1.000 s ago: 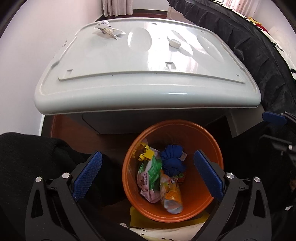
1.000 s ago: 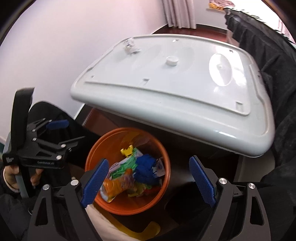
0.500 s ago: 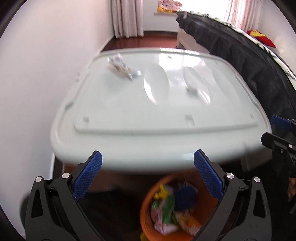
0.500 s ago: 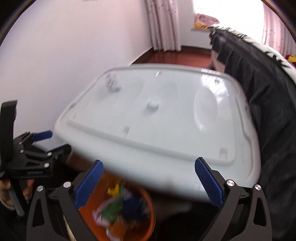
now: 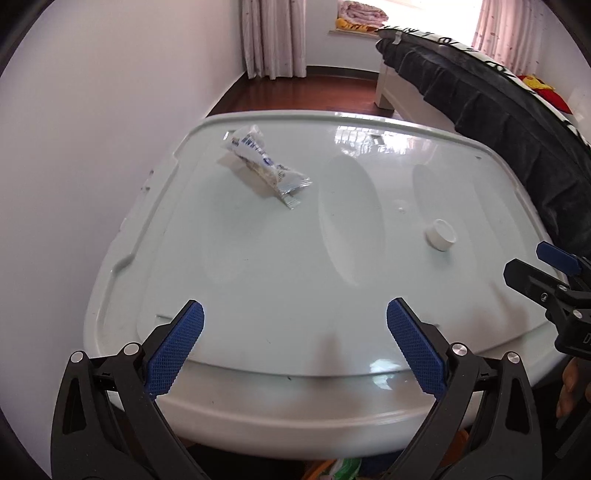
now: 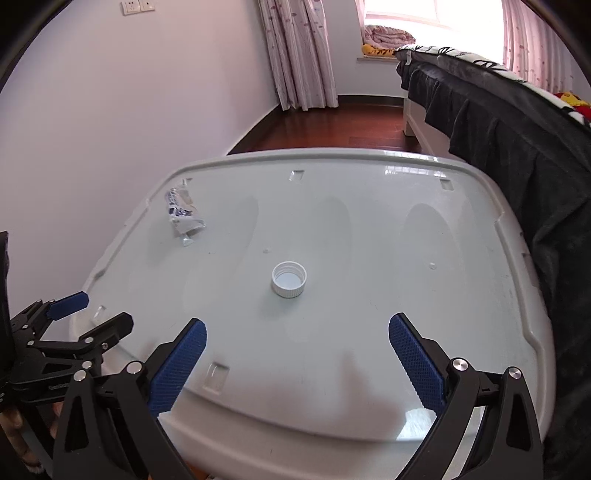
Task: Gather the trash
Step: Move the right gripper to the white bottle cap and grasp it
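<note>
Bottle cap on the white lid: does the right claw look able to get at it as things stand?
Probably yes. The bottle cap sits alone, open side up, on the white lid, straight ahead of the right claw, whose jaws are spread wider than the cap. Nothing lies between them; the wrapper is off to the left.

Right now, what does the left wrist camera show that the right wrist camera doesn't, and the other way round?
Only the left wrist view shows a sliver of the orange bin and the trash in it, under the near edge of the lid. Only the right wrist view shows the wall sockets and the bottle cap's hollow side facing up. Both show the white lid, the crumpled wrapper, the cap, the bed and curtains, with the left gripper and right gripper open and empty.
</note>
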The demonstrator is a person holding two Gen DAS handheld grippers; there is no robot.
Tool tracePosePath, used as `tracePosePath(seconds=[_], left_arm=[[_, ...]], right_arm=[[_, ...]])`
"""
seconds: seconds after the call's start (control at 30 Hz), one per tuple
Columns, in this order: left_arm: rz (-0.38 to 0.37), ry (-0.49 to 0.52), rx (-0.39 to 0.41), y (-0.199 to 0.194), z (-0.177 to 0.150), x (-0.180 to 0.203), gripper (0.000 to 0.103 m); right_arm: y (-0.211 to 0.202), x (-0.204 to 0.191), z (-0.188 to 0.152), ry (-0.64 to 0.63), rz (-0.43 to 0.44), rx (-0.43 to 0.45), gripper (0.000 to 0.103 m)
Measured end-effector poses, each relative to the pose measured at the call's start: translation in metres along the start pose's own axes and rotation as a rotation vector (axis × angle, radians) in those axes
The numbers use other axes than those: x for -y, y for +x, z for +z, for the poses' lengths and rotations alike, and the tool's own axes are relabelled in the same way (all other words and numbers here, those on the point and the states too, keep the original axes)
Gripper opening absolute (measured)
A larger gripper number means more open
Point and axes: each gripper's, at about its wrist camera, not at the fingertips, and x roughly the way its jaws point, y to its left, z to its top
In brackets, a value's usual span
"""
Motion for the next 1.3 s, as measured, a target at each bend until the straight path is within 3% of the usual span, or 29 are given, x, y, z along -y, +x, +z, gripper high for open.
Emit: tracePosePath(seconds=[0.3,0.47,0.73,0.9,1.13,1.3], left_arm=[[-0.035,-0.102,-0.041,0.013,-0.002,-0.02,0.096],[-0.003,-0.108,-0.026,0.011,-0.004,-0.024,0.096],[-0.011,-0.161,-0.031,0.01,-0.007,-0.038,0.096],[-0.014,-0.185,-0.038,0.011,-0.009,-0.044,0.096],[-0.015,-0.187,-0.041,0.011,-0.009,-0.044,0.096],[-0.011,-0.176,-0.039,0.011,-0.009,-0.041,0.096]], right_arm=[[0.037,-0.009,0.008,0.019,0.023,-0.03,0.097],[0.053,-0.014,0.016,0.031,0.024,-0.039,0.097],[0.077,-0.031,0.027,0.029,0.039,-0.052,0.095],[0.095,-0.034,0.029,0.052,0.034,-0.081,0.082],[0.095,-0.033,0.031,0.065,-0.003,-0.078,0.072],[0.096,-0.032,0.031,0.048,-0.077,-0.085,0.051]])
